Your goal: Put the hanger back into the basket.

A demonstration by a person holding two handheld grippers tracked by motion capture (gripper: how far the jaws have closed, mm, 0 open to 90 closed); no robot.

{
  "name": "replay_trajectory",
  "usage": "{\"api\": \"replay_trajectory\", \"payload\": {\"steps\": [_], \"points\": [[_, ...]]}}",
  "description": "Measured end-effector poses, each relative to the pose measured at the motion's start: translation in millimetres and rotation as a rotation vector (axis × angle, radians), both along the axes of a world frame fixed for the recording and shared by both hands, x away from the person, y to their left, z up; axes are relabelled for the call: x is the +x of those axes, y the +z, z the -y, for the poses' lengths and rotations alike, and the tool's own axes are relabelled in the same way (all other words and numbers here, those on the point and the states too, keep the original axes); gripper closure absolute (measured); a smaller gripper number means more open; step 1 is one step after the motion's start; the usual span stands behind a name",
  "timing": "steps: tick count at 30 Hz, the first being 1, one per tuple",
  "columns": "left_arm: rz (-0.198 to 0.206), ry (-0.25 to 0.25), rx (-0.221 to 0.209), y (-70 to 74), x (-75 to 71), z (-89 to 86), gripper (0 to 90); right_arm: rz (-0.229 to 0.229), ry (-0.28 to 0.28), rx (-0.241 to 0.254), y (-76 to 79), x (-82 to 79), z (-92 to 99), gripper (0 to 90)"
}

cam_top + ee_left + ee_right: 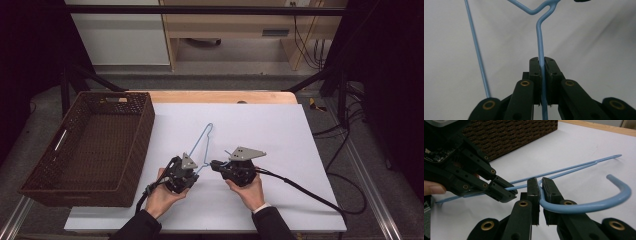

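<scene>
1. We hold one blue wire hanger [204,142] over the white tabletop [280,135], a gripper clamped on it from each side, near the table's front edge.

2. Our left gripper [192,169] has its jaws closed tight on a straight run of the wire. In the left gripper view the wire [540,45] passes up between the two pads and runs straight on ahead, then kinks where it joins the next bend.

3. Our right gripper [214,163] is likewise closed down on the hanger, at the root of the hook. In the right gripper view the curved hook [614,200] sweeps out to the right of the jaws and curls back, while the two long thin wires [574,168] stretch away ahead.

4. The relation that matters: the hanger's long axis runs away from both grippers toward the far side of the table, its far tip pointing up and slightly right in the high view. The two grips sit close together at the near end, the jaw tips almost meeting.

5. The woven basket [142,135] stands to the left, beside the left hand [162,197]. The left gripper is the nearer one to it; the right hand [247,192] is farther off.

6. We judge that any move toward the basket would carry the hanger leftward, and since its length lies crosswise to that path, the far tip would need to clear the basket's near wall.
</scene>
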State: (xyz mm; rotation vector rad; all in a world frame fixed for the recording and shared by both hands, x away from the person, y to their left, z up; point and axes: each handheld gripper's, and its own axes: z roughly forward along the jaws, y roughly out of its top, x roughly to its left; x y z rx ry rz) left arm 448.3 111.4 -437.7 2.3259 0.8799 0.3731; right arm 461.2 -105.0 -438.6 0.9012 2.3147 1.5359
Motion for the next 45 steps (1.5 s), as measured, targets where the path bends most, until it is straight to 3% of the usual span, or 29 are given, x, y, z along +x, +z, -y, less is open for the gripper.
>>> {"api": "replay_trajectory", "payload": {"steps": [6,13,18,20,25,31,35,45], "points": [[0.023,0.017,0.002,1.5,-2.7,0.0,86.5,0.005,0.002,0.01,1.5,-0.9,0.5,83.1],[0.072,0.036,-0.026,10.4,-6.6,-6.1,86.8,0.016,0.001,0.002,8.1,-5.5,5.1,67.0],[0.083,0.034,-0.05,21.3,-9.2,-13.5,86.8,0.02,0.008,-0.015,13.4,-9.8,9.0,55.8],[0.088,0.029,-0.064,26.0,-10.6,-16.0,86.8,0.035,0.005,-0.025,19.5,-13.1,15.0,50.2],[0.102,0.02,-0.097,37.0,-14.9,-21.2,86.9,0.04,-0.032,0.014,28.9,-15.1,34.3,36.4],[0.107,0.005,-0.138,49.0,-18.8,-28.3,86.8,0.052,-0.071,0.006,34.7,-16.0,54.9,21.3],[0.115,-0.006,-0.162,57.7,-22.3,-32.9,86.8,0.047,-0.133,-0.01,35.3,-20.7,78.8,11.5],[0.134,-0.046,-0.213,75.3,-30.9,-40.6,86.8,0.052,-0.21,-0.008,39.8,-24.7,112.3,5.3]]}}
